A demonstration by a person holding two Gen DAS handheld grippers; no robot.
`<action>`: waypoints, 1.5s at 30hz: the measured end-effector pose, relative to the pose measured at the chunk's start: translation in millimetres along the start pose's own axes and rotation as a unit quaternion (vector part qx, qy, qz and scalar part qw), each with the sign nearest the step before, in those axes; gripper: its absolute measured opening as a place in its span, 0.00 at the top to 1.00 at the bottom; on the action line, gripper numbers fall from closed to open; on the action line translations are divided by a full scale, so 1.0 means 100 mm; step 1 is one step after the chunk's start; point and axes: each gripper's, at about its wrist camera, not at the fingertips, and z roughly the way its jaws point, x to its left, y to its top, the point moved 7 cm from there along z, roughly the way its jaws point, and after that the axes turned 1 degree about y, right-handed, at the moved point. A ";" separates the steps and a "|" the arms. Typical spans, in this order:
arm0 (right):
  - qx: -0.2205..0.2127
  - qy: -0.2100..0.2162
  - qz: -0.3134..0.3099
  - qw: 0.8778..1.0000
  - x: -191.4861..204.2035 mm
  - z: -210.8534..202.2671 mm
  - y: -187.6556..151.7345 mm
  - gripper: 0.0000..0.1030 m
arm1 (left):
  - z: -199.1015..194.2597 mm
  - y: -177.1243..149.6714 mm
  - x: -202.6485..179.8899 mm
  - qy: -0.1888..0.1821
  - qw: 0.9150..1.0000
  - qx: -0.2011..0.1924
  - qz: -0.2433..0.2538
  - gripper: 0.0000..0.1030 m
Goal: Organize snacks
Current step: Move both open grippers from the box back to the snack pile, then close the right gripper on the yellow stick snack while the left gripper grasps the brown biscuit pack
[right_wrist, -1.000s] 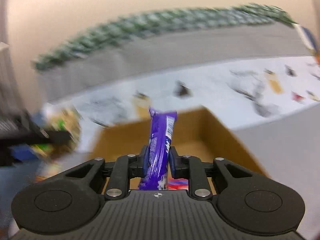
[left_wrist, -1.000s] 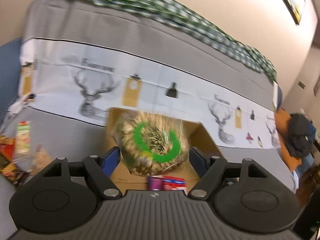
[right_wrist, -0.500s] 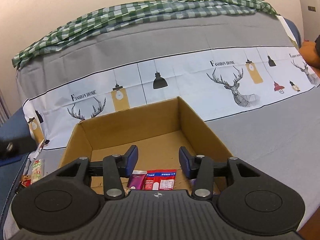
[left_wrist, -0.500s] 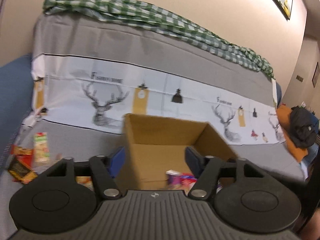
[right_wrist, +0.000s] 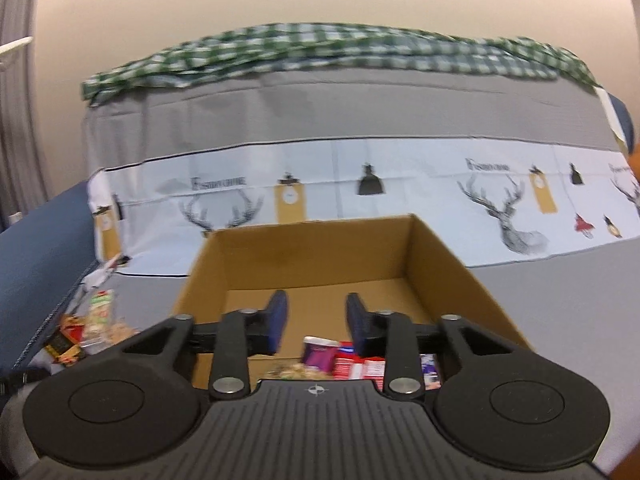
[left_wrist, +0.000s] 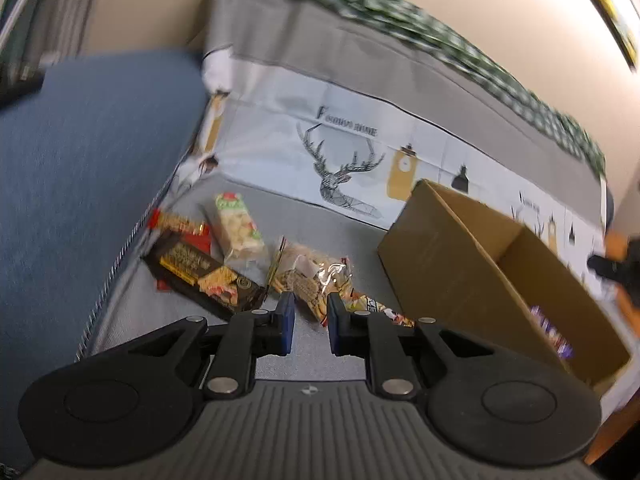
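Cardboard box [right_wrist: 320, 264] sits under the right gripper [right_wrist: 316, 322], jaws closing on nothing; left gripper [left_wrist: 310, 322], closed and empty, nears loose snacks [left_wrist: 312, 276].

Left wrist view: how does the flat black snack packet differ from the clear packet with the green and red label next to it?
1. The flat black snack packet is opaque and dark with gold print; the clear packet with the green and red label shows pale pieces inside.
2. The black packet is wide and flat; the clear one is narrower and plumper.
3. The black packet lies nearer the camera; the clear one lies behind it.

Both lie on the grey sofa cover, outside the brown cardboard box.
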 end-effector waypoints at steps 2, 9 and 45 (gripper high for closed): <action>-0.010 0.016 -0.007 1.000 0.15 -0.04 -0.01 0.75 | 0.05 -0.04 0.11 -0.001 0.999 0.014 -0.035 0.82; -0.013 0.073 -0.069 0.995 0.69 -0.16 -0.13 0.75 | 0.09 0.04 0.28 -0.009 0.994 0.007 -0.105 0.82; 0.277 0.004 -0.224 0.935 2.04 1.49 -1.04 0.91 | 0.95 0.17 0.66 0.189 0.975 -0.014 -0.119 0.18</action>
